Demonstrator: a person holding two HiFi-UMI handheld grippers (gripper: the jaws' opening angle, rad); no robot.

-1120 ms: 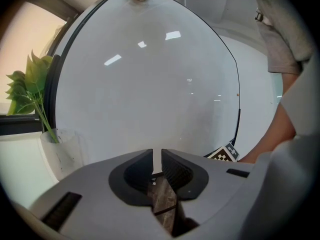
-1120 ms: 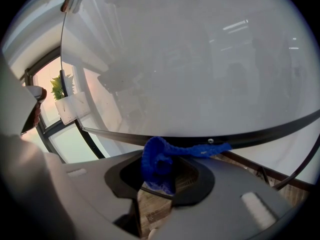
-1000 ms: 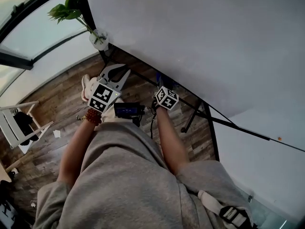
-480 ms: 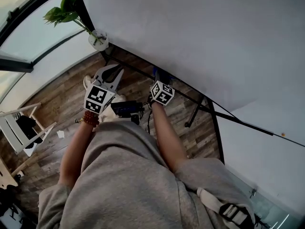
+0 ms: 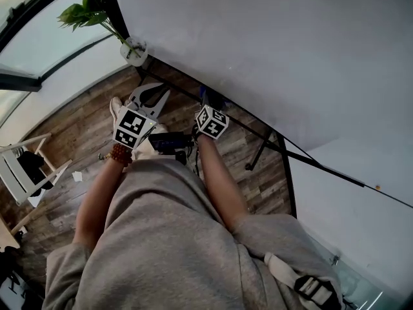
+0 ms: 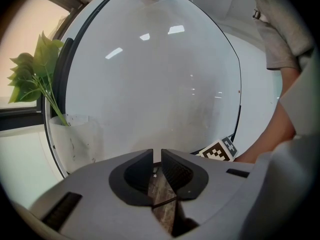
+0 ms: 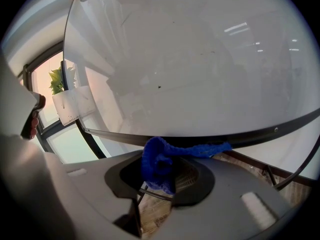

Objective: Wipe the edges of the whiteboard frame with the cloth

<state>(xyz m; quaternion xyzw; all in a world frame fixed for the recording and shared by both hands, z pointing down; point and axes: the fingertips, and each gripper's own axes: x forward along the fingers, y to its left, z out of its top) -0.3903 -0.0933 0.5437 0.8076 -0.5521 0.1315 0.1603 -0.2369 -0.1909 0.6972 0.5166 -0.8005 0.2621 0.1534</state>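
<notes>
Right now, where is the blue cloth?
The cloth is clamped in the right gripper, seen in its own view, up against the whiteboard's black bottom frame.

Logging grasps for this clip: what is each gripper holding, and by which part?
The right gripper clamps the blue cloth by its bunched end; a tail trails out sideways. The left gripper is shut on nothing.

We are seeing a blue cloth [image 7: 159, 166], a white board [image 5: 271, 44] in a black frame [image 7: 250, 134], green leaves [image 5: 87, 11] and a brown wooden floor [image 5: 77, 134].
</notes>
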